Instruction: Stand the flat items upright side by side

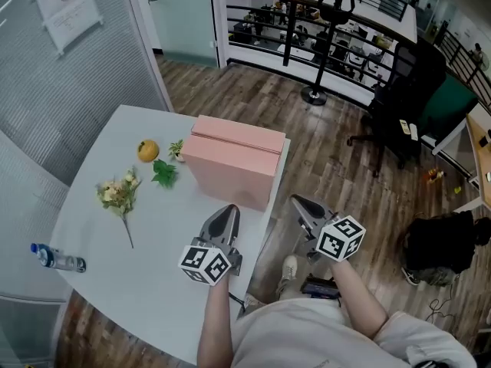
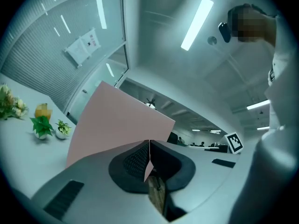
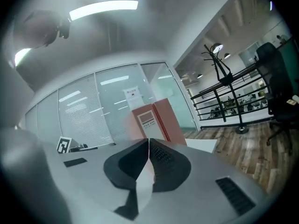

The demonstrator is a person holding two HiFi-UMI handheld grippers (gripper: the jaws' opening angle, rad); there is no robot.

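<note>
Pink file boxes (image 1: 234,165) lie as one block on the white table (image 1: 115,205), near its right edge; a seam runs across the top. My left gripper (image 1: 229,213) hovers just in front of the block, jaws shut and empty. In the left gripper view the pink block (image 2: 117,125) fills the space beyond the shut left gripper (image 2: 149,146). My right gripper (image 1: 301,205) hangs off the table's right edge over the floor, also shut on nothing. In the right gripper view the right gripper (image 3: 148,143) points at the block's labelled end (image 3: 156,120).
Left of the block lie an orange (image 1: 147,150), a small potted plant (image 1: 177,149), a green leaf (image 1: 164,174) and a flower sprig (image 1: 120,195). A water bottle (image 1: 57,260) lies at the table's left edge. An office chair (image 1: 406,106) and a stand (image 1: 316,90) are on the wood floor.
</note>
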